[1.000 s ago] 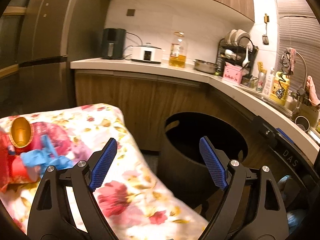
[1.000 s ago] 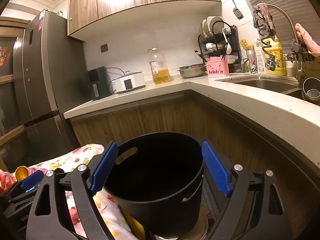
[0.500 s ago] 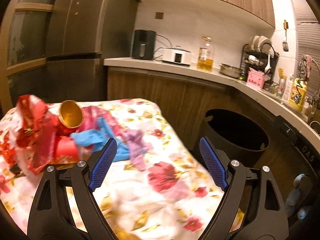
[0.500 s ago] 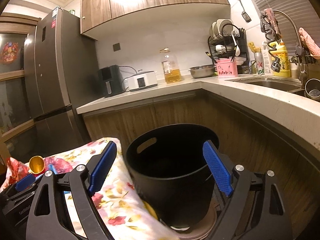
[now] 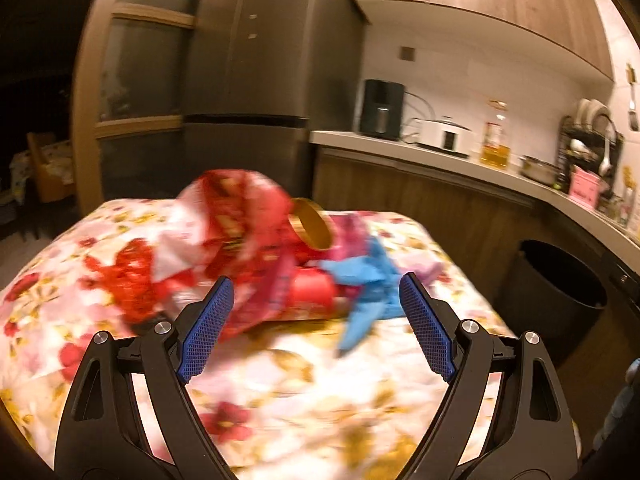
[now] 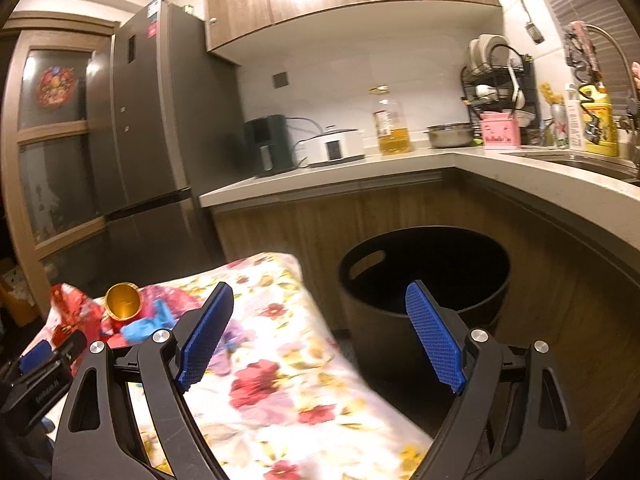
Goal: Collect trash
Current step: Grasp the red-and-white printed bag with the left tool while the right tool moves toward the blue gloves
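Note:
A heap of trash lies on the table with the floral cloth (image 5: 280, 392): a crumpled red wrapper (image 5: 236, 220), a gold-lined cup (image 5: 312, 226) on its side, a red can-like piece (image 5: 312, 294) and a blue wrapper (image 5: 368, 284). My left gripper (image 5: 316, 320) is open just short of the heap, nothing between its fingers. In the right wrist view the same gold-lined cup (image 6: 124, 302) and blue wrapper (image 6: 144, 326) lie at the left. My right gripper (image 6: 320, 332) is open and empty above the cloth's edge, with the black bin (image 6: 424, 280) beyond it.
The black bin (image 5: 556, 292) stands on the floor right of the table, against wooden cabinets. A counter (image 6: 360, 176) carries appliances, an oil bottle (image 6: 390, 126), a pot and a dish rack. A tall fridge (image 6: 148, 120) stands at the back left. The left gripper's body (image 6: 40, 376) shows at the lower left.
The left wrist view has swung left from the bin to face the trash heap, now centred between the fingers. The right gripper has also turned left, so the bin sits further right.

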A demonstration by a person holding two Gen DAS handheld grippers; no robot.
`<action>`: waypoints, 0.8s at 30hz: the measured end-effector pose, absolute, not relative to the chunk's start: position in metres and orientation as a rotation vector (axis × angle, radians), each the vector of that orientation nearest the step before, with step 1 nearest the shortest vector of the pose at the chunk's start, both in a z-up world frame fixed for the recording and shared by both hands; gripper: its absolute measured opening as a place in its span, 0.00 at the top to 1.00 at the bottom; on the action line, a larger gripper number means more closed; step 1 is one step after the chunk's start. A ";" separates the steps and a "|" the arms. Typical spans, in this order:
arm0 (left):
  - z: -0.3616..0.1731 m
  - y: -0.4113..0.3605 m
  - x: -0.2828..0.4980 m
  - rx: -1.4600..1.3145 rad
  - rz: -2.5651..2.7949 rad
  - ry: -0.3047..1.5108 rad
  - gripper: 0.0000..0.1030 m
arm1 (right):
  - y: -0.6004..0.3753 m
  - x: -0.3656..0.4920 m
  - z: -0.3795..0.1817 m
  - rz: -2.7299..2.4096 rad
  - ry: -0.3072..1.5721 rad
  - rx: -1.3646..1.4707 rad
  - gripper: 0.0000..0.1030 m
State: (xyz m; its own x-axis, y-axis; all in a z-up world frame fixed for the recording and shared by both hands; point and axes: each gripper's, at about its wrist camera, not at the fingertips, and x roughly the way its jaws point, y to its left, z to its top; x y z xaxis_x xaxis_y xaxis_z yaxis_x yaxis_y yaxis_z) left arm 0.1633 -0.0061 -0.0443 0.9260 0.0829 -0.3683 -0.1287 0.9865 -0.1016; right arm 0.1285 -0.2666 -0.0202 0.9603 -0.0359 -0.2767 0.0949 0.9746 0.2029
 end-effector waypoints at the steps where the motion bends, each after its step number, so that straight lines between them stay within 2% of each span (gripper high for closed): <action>1: -0.046 0.002 0.163 -0.132 0.127 0.375 0.19 | -0.261 0.129 -0.022 -0.057 0.278 0.214 0.17; 6: -0.048 0.025 0.160 -0.142 0.177 0.370 0.20 | -0.243 0.133 -0.025 -0.018 0.293 0.213 0.17; 12: -0.053 0.043 0.163 -0.153 0.219 0.380 0.25 | -0.225 0.138 -0.027 0.024 0.296 0.192 0.17; 17: -0.053 0.056 0.169 -0.163 0.226 0.384 0.34 | -0.208 0.145 -0.031 0.061 0.314 0.171 0.17; 24: -0.060 0.064 0.183 -0.171 0.200 0.429 0.52 | -0.185 0.156 -0.034 0.102 0.318 0.148 0.17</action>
State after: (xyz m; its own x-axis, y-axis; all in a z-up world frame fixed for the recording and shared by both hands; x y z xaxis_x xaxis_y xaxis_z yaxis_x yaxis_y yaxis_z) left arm 0.1826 0.0642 -0.0605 0.8904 0.1558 -0.4277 -0.2277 0.9660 -0.1223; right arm 0.1564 -0.1855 -0.0343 0.9448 0.1231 -0.3037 -0.0766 0.9840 0.1608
